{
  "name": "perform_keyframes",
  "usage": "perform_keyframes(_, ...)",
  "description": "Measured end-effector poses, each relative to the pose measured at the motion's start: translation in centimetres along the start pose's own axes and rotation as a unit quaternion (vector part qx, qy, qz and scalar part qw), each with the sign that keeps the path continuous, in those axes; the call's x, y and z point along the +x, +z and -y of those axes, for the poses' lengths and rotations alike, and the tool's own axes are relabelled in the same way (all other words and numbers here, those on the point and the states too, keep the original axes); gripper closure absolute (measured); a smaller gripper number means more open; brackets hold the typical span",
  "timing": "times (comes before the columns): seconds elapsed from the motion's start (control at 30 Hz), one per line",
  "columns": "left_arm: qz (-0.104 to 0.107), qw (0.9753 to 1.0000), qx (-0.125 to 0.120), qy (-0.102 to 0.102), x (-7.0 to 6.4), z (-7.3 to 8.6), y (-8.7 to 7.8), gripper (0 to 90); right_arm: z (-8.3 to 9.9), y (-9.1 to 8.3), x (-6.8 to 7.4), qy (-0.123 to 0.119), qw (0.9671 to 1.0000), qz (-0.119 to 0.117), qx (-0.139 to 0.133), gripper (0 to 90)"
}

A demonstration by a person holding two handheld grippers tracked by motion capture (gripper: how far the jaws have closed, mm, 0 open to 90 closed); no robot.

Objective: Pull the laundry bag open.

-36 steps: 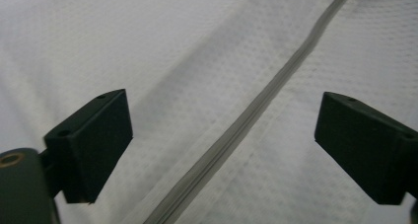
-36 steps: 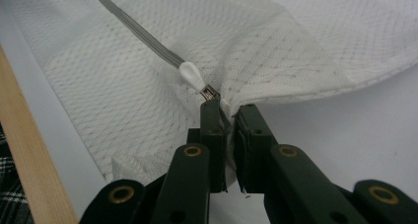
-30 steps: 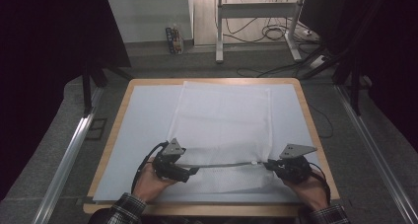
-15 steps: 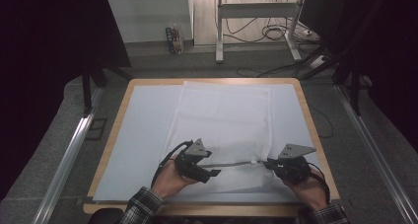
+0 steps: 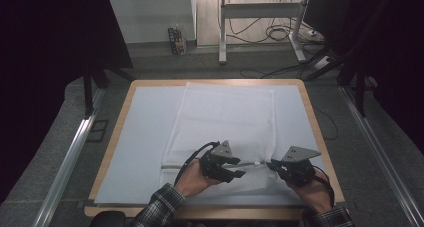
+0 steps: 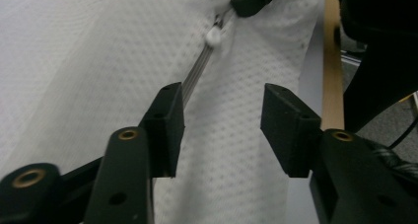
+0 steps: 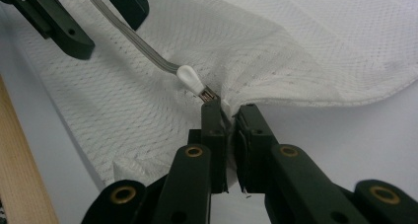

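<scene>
A white mesh bag (image 5: 225, 117) lies flat on the table, with its grey zipper (image 6: 197, 73) along the near edge. The zipper's white pull (image 7: 190, 78) sits near the bag's right corner. My right gripper (image 7: 227, 113) is shut on the bag's edge just behind that pull, and in the high view it (image 5: 274, 165) sits at the near right. My left gripper (image 6: 223, 120) is open above the mesh, with the zipper running past its left jaw. In the high view it (image 5: 239, 170) is a short way left of the pull (image 5: 256, 163).
A pale blue-white mat (image 5: 145, 127) covers the table inside a wooden rim (image 5: 115, 137). The rim passes close to the right of both grippers (image 6: 331, 61). Beyond the table's far side are a desk frame and cables (image 5: 280, 34) on the floor.
My left gripper has moved to the right along the zipper, toward the right gripper. The right gripper has stayed in place on the bag's corner.
</scene>
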State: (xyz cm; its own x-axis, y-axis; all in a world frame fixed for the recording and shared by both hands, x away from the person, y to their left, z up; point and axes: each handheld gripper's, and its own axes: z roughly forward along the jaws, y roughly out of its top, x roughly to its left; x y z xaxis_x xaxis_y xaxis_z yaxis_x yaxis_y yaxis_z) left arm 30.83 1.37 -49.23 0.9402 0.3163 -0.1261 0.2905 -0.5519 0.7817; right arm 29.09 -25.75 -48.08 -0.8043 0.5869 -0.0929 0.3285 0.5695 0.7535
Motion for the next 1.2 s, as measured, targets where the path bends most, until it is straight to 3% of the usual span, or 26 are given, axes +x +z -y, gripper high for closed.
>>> perform_keyframes(0.2, 0.022, 0.9997, -0.002, -0.001, -0.1, -1.1, 1.4, 61.1, -0.1, -0.1, 0.1, -0.002, 1.0, 0.002, -0.005, 82.6)
perform_keyframes(0.27, 0.015, 0.9998, 0.007, -0.005, 0.0, -1.3, 2.0, 62.5, -0.1, -0.1, 0.1, -0.004, 1.0, 0.003, -0.005, 82.6)
perform_keyframes(0.5, 0.024, 0.9994, 0.012, -0.021, 0.6, -1.6, 3.2, 63.9, -0.2, -0.2, 0.3, -0.011, 0.9999, 0.004, -0.011, 82.5)
perform_keyframes(0.73, 0.047, 0.9983, 0.004, -0.035, 1.0, -1.9, 3.7, 64.9, -0.2, -0.2, 0.3, -0.014, 0.9998, 0.003, -0.012, 82.8)
perform_keyframes(0.97, 0.045, 0.9979, 0.007, -0.046, 1.3, -2.4, 4.0, 71.6, -0.3, -0.3, 0.4, -0.014, 0.9998, 0.002, -0.012, 84.0)
perform_keyframes(1.2, 0.031, 0.9985, 0.017, -0.042, 1.1, -2.8, 4.4, 76.4, -0.4, -0.3, 0.4, -0.011, 0.9998, -0.002, -0.014, 84.4)
